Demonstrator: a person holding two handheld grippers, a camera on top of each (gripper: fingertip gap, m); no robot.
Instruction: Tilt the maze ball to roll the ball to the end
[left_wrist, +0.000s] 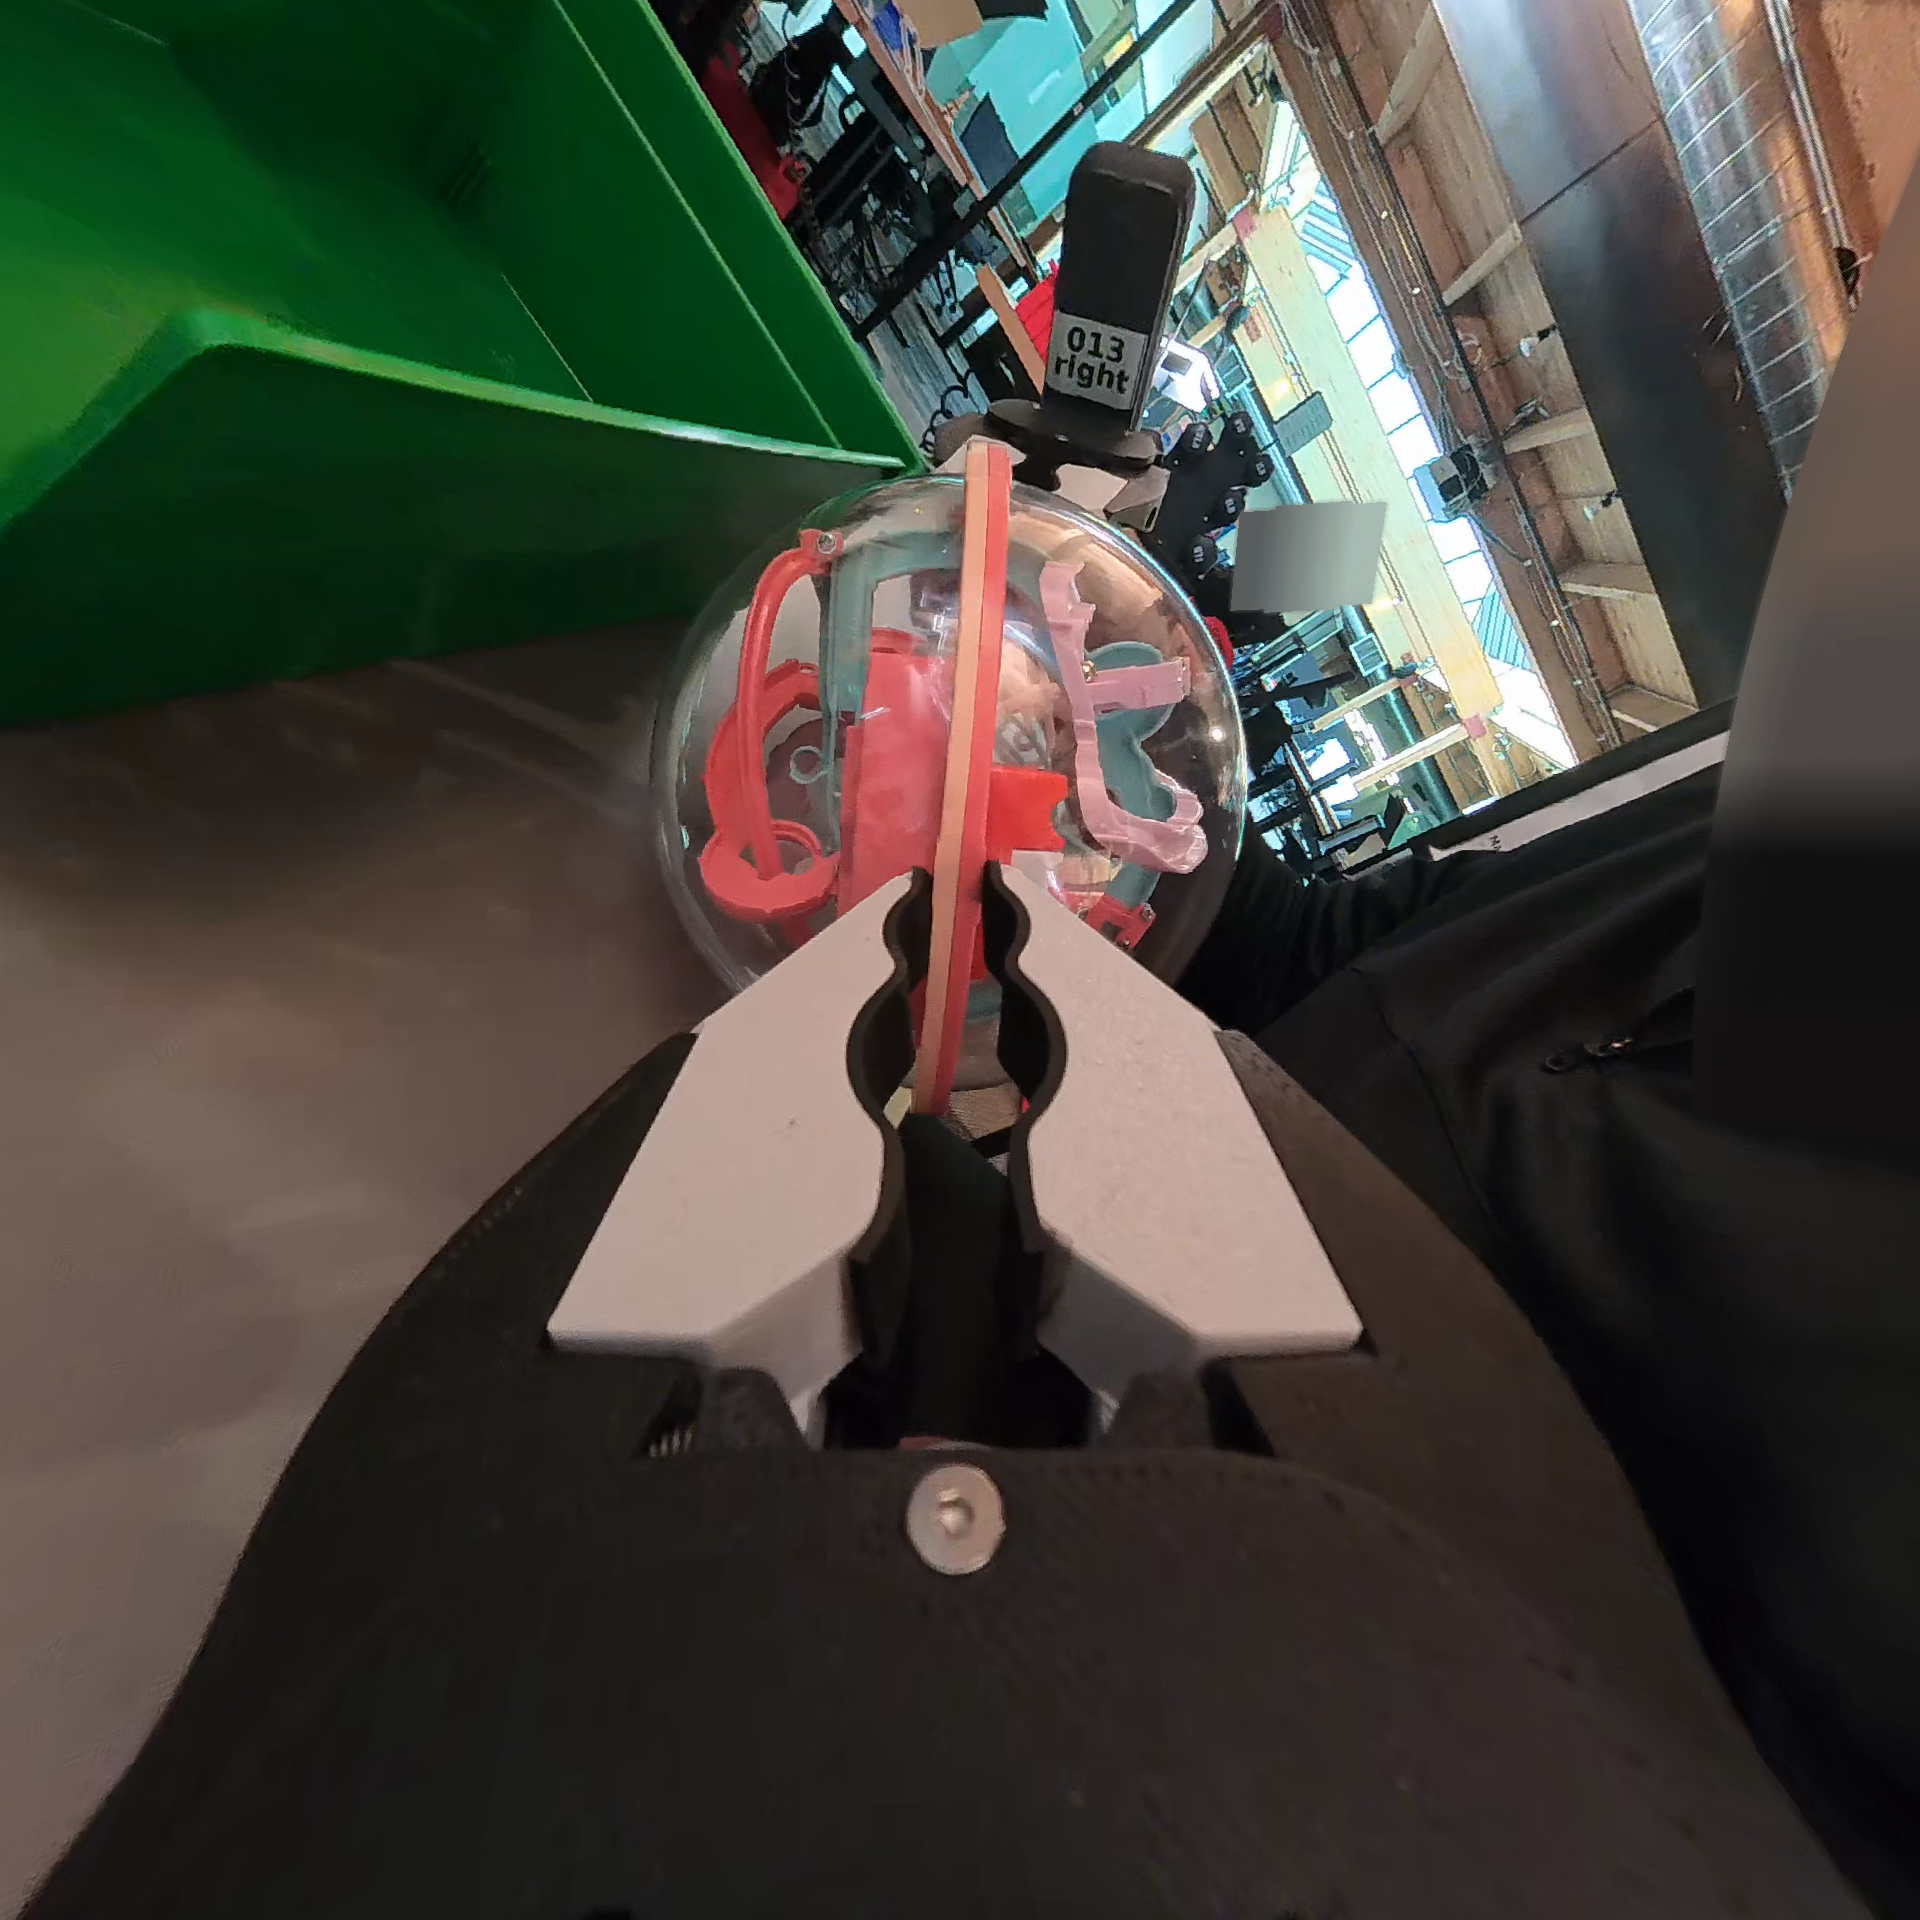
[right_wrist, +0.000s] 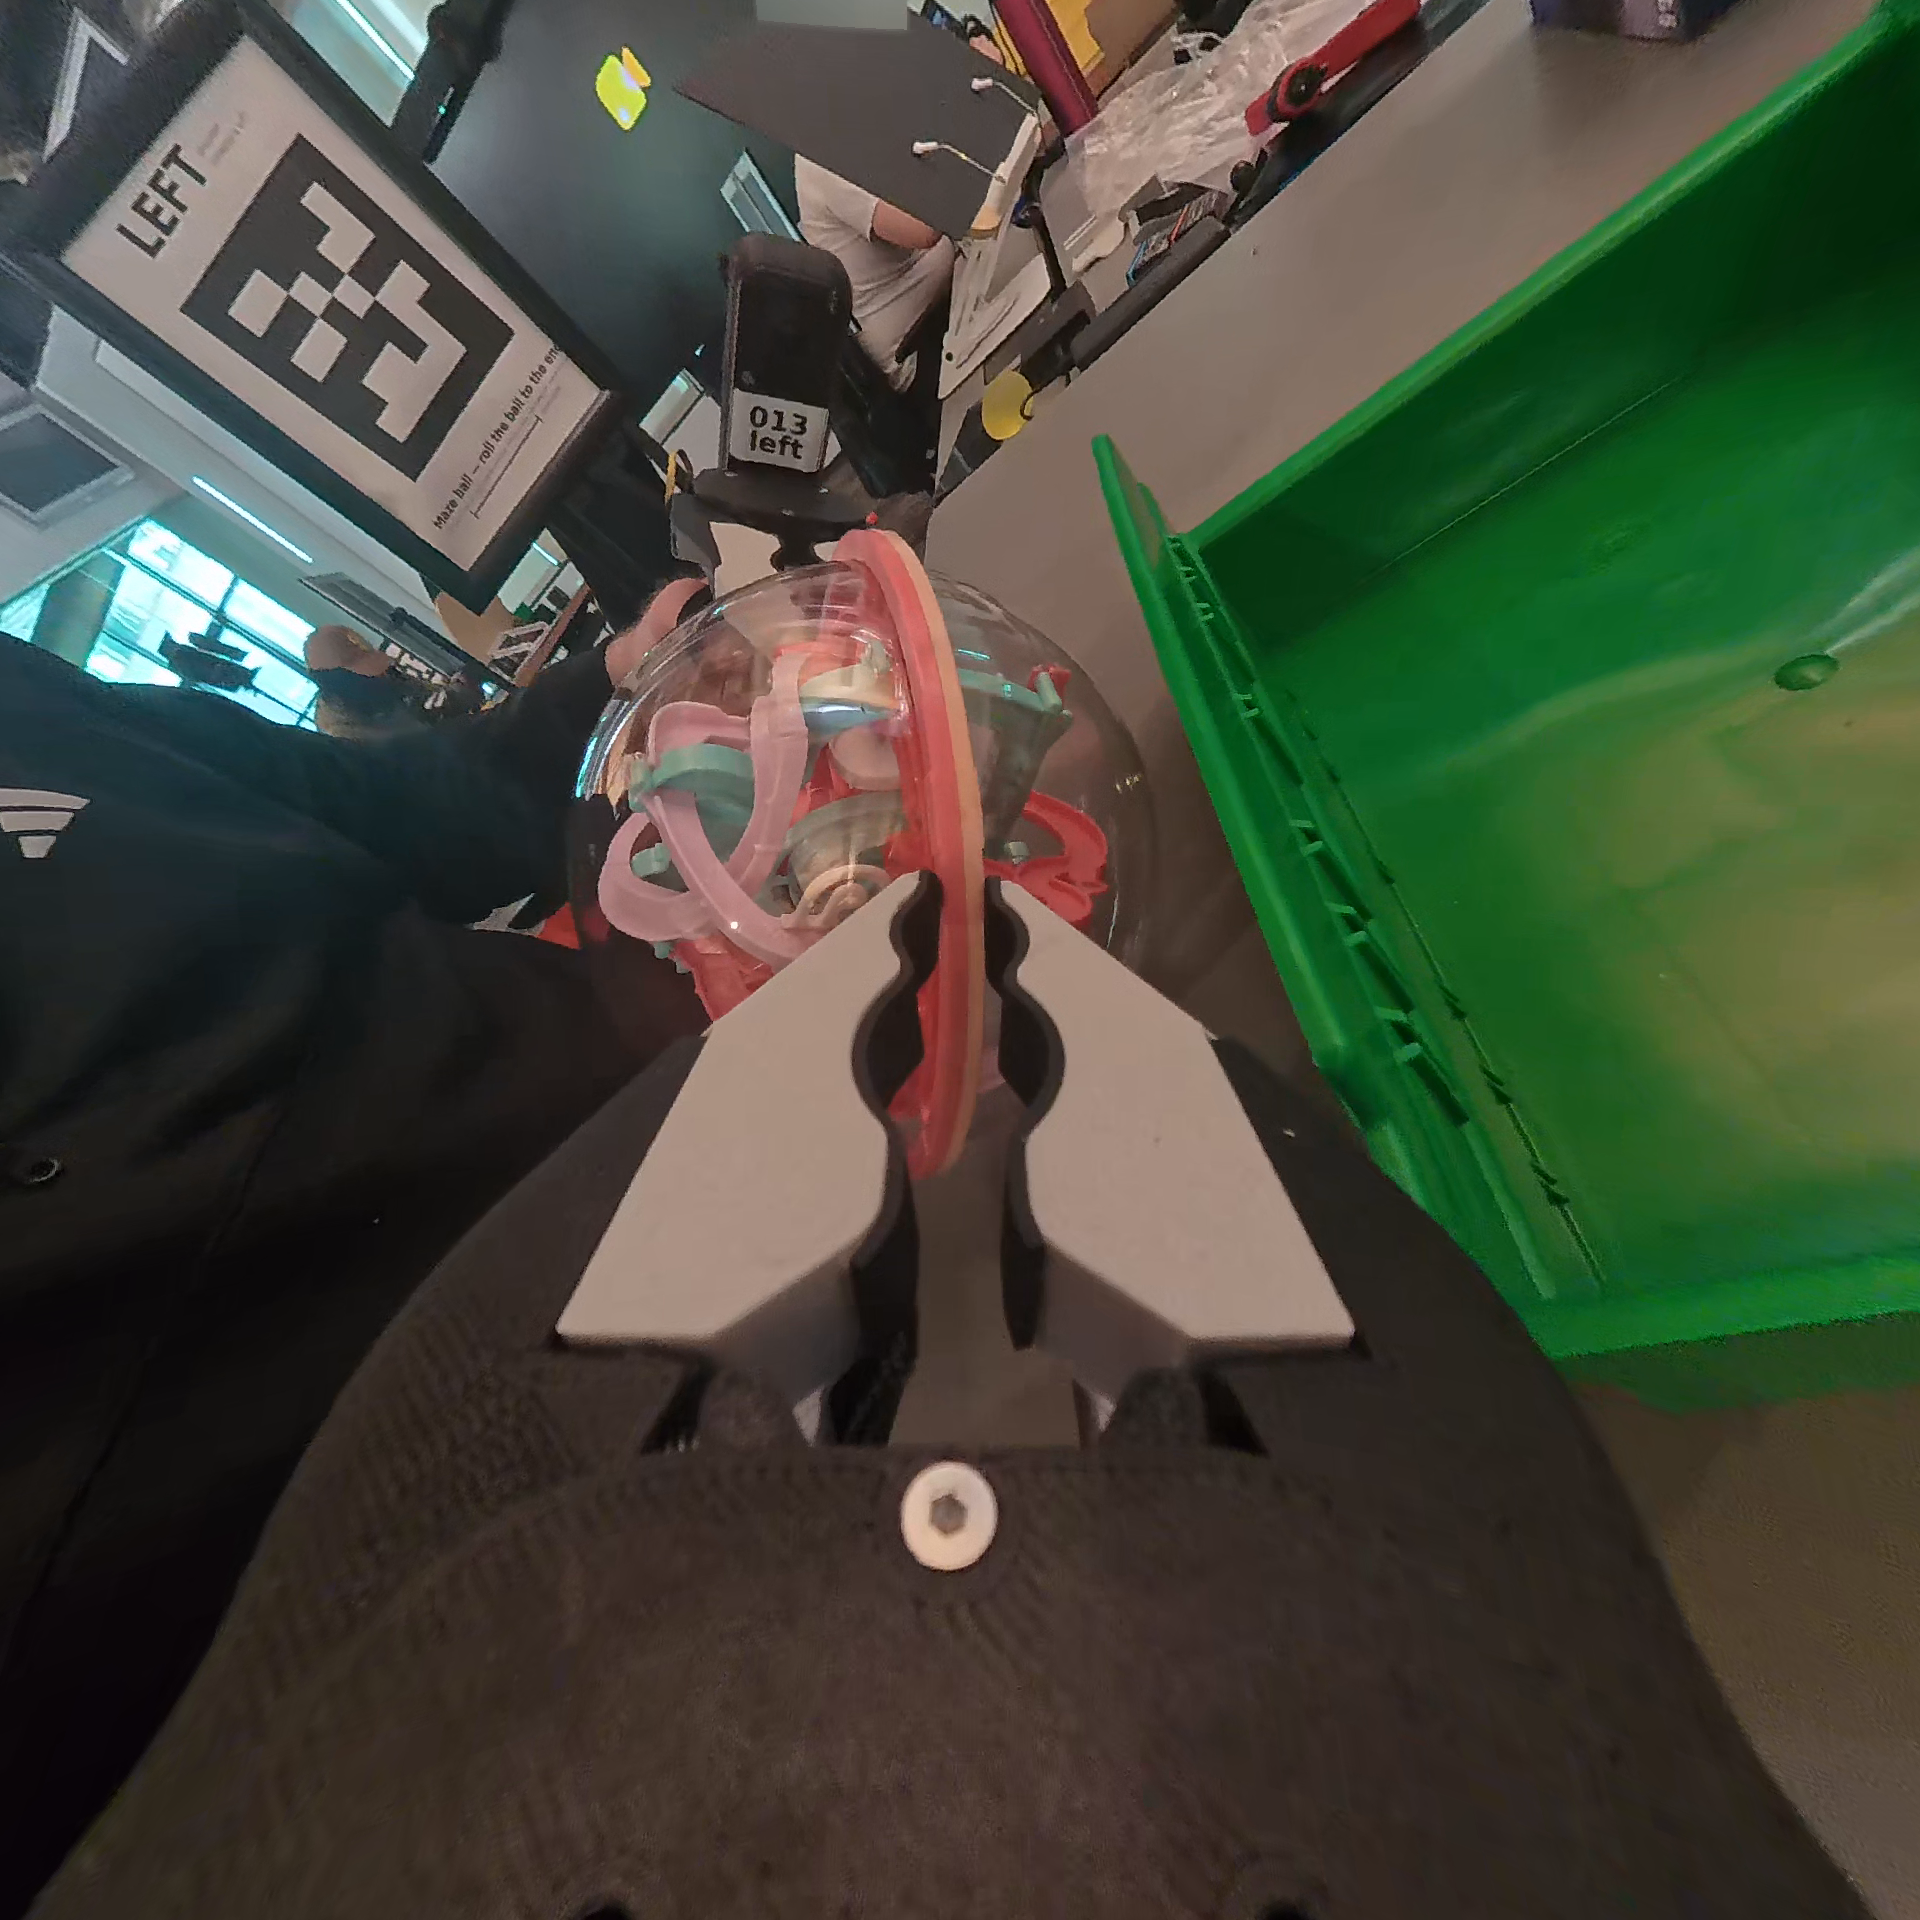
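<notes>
The maze ball (left_wrist: 940, 717) is a clear, glossy plastic sphere enclosing red, pink and teal curved tracks, girdled by a flat red-and-tan equatorial rim. It sits above the grey desk (left_wrist: 260, 935), beside a green plastic bin (right_wrist: 1558, 779). The left gripper (left_wrist: 956, 883) and right gripper (right_wrist: 961, 894) each clamp this rim from opposite sides.

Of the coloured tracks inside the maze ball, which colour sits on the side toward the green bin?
The red track. In both wrist views it fills the half of the maze ball beyond the red rim, facing the green bin; the pink track and most teal pieces lie on the person's side.
</notes>
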